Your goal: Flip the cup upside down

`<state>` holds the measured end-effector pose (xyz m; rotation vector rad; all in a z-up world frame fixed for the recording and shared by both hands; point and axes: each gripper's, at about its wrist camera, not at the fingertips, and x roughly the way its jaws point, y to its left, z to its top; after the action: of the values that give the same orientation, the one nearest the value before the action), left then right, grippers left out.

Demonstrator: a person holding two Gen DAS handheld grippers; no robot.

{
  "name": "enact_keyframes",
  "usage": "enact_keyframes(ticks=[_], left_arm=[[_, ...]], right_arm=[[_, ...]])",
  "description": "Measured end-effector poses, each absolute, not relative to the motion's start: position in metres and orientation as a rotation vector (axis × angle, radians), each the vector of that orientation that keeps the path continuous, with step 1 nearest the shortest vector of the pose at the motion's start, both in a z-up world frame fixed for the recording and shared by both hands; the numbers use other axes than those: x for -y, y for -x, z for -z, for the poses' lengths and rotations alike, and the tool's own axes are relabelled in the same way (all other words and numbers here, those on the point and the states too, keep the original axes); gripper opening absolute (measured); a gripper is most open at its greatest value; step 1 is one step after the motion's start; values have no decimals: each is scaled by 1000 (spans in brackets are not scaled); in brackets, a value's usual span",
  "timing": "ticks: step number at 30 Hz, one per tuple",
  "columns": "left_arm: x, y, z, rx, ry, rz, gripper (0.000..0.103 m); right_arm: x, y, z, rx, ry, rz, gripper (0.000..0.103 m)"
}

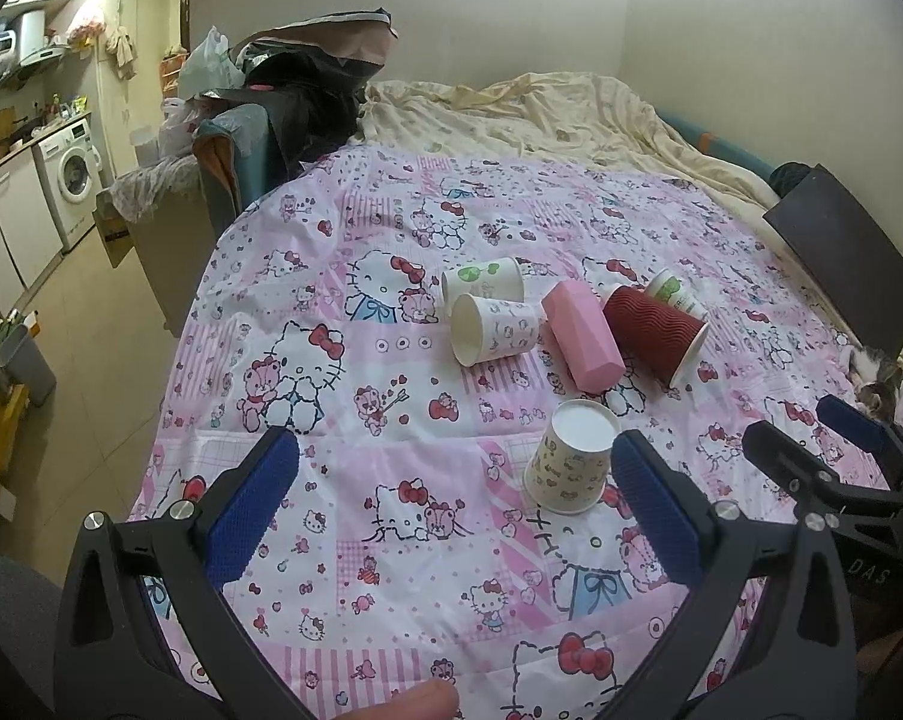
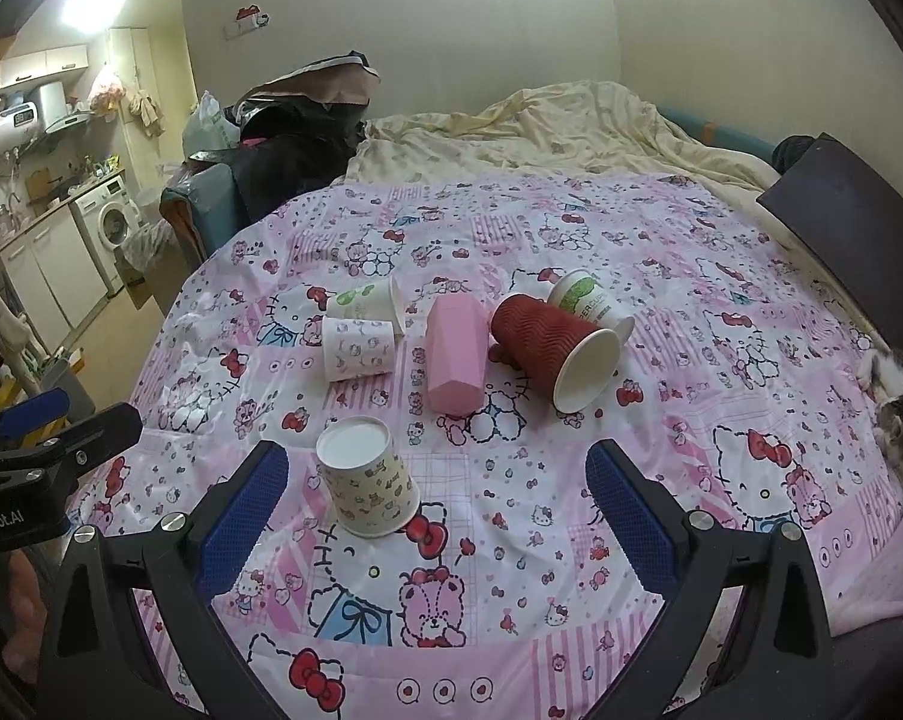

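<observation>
A patterned paper cup (image 1: 571, 462) stands upside down on the pink cartoon-print cloth (image 1: 391, 396); it also shows in the right wrist view (image 2: 367, 477). Behind it several cups lie on their sides: a red ribbed cup (image 1: 655, 330) (image 2: 550, 348), a pink faceted cup (image 1: 580, 336) (image 2: 454, 354), a white patterned cup (image 1: 493, 330) (image 2: 358, 348) and two green-print cups (image 1: 481, 279) (image 2: 589, 300). My left gripper (image 1: 454, 474) is open and empty, its right finger beside the upturned cup. My right gripper (image 2: 436, 474) is open and empty, just right of that cup.
A cat (image 2: 898, 408) lies at the cloth's right edge. A dark board (image 2: 847, 222) leans at the back right. Rumpled cream bedding (image 2: 541, 132) lies behind. A chair piled with bags (image 1: 283, 102) stands at the back left, with a kitchen and washing machine (image 1: 70, 177) beyond.
</observation>
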<state>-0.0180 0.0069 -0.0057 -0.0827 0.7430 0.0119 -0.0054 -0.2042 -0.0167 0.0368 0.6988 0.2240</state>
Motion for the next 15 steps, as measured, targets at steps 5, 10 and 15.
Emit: enact_keyframes(ticks=[5,10,15], left_arm=[[-7,18,6,-744,85,-12,103],[-7,18,5,-744,85,-11,103],[-7,18,5,-744,83,-12,103]], right_arm=[[205,5,16,-696,-41,-222,102],[206,5,16,-696,-40,-222,102],[206,5,16,-695,-38,-223,102]])
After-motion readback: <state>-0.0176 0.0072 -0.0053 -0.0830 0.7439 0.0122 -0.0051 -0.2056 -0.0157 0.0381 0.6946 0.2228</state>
